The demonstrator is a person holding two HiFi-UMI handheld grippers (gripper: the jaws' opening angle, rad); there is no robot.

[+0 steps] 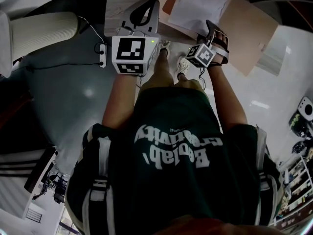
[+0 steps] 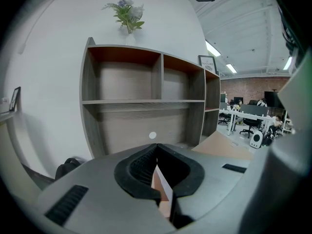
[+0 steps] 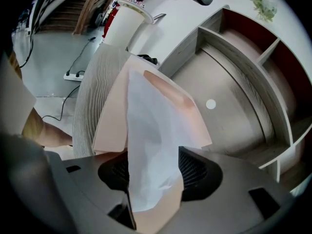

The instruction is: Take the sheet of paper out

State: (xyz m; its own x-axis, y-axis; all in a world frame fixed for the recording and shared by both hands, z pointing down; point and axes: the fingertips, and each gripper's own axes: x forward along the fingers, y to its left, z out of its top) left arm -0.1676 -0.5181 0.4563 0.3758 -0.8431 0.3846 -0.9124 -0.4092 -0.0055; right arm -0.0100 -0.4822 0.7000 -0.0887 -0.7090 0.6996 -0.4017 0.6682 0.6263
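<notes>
A white sheet of paper [image 1: 198, 6] lies over a peach folder [image 1: 244, 33] held out above the desk in the head view. My right gripper [image 1: 211, 27] is shut on their near edge. In the right gripper view the sheet [image 3: 151, 130] runs down between the pads of that gripper [image 3: 153, 160], with the folder [image 3: 112, 116] behind it and also in the bite. My left gripper [image 1: 149, 6] is by the folder's left corner. Seen from the left gripper view, this gripper [image 2: 157, 152] is shut on a thin peach folder edge [image 2: 162, 189].
A grey wooden shelf unit [image 2: 146, 101] with open compartments stands ahead, a vase of flowers [image 2: 127, 13] on top. The wood desk top [image 1: 122, 4] is under the grippers. A power strip [image 1: 101, 53] and cables lie on the floor at left, beside a white seat [image 1: 44, 33].
</notes>
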